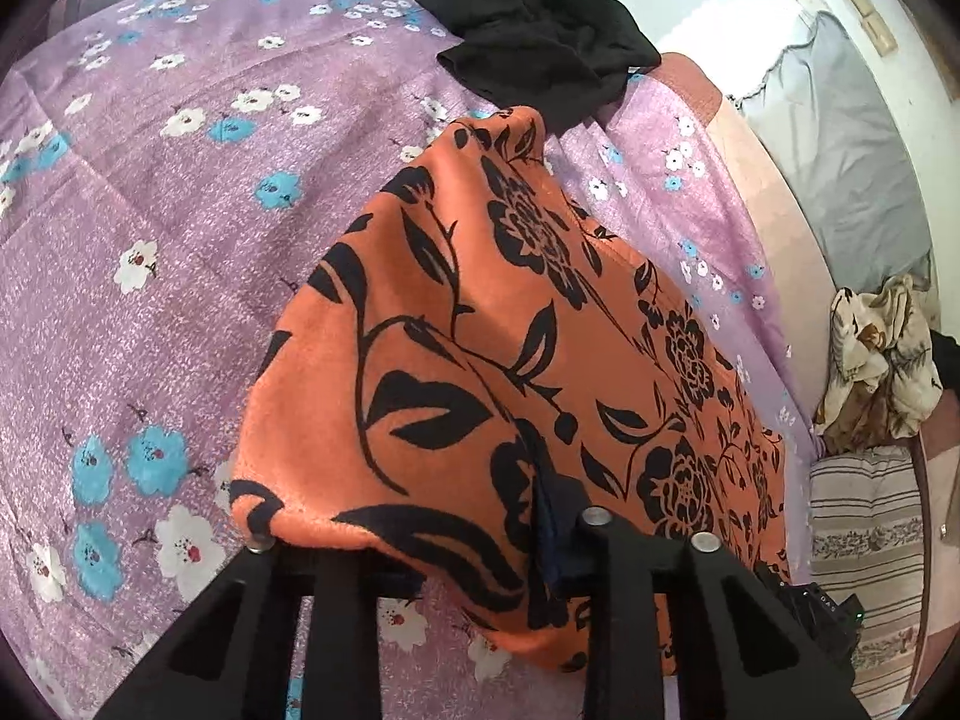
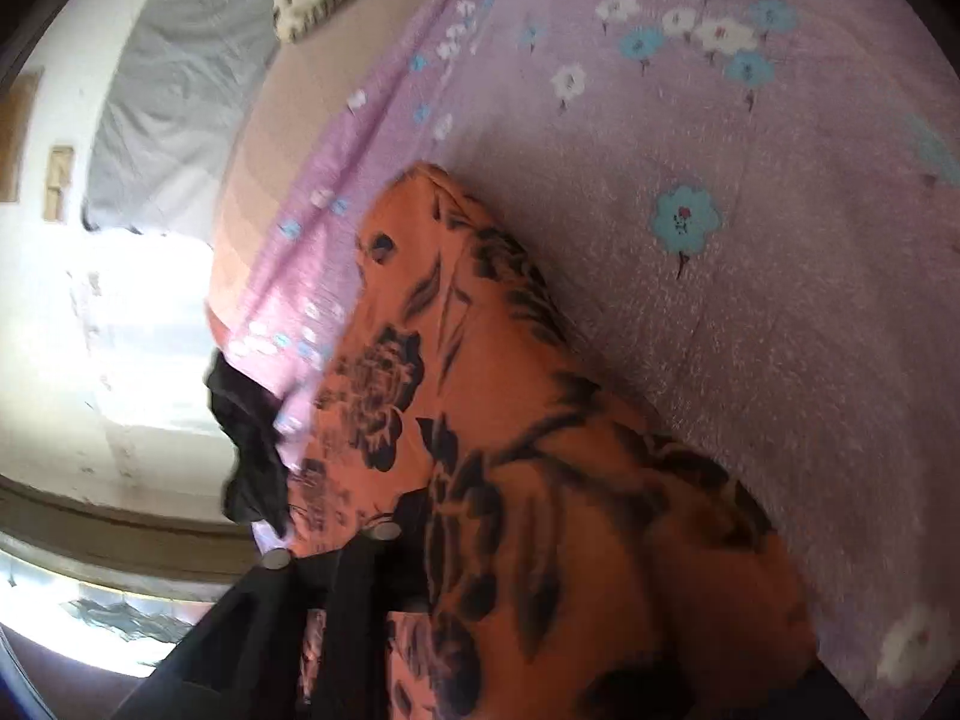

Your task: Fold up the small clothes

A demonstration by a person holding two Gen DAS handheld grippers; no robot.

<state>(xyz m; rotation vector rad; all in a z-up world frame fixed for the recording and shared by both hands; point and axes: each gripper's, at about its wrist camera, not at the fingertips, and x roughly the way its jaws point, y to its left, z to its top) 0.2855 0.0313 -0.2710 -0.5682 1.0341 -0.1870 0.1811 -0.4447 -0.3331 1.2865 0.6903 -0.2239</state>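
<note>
Orange cloth (image 1: 480,324) with black flower print: lies on the bed sheet (image 1: 150,228), lilac with white and blue flowers, draped over both grippers. Left hand-held gripper (image 1: 480,534): fingers spread wide, cloth edge resting across them. Right hand-held gripper (image 2: 336,546): cloth covers one side; cannot tell its grip. Black garment (image 1: 540,54): beyond the cloth's far end.

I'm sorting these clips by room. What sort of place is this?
Probably a bedroom: the orange floral garment lies on a bed under a purple flowered bedsheet, with a striped pillow beside a wall.
</note>
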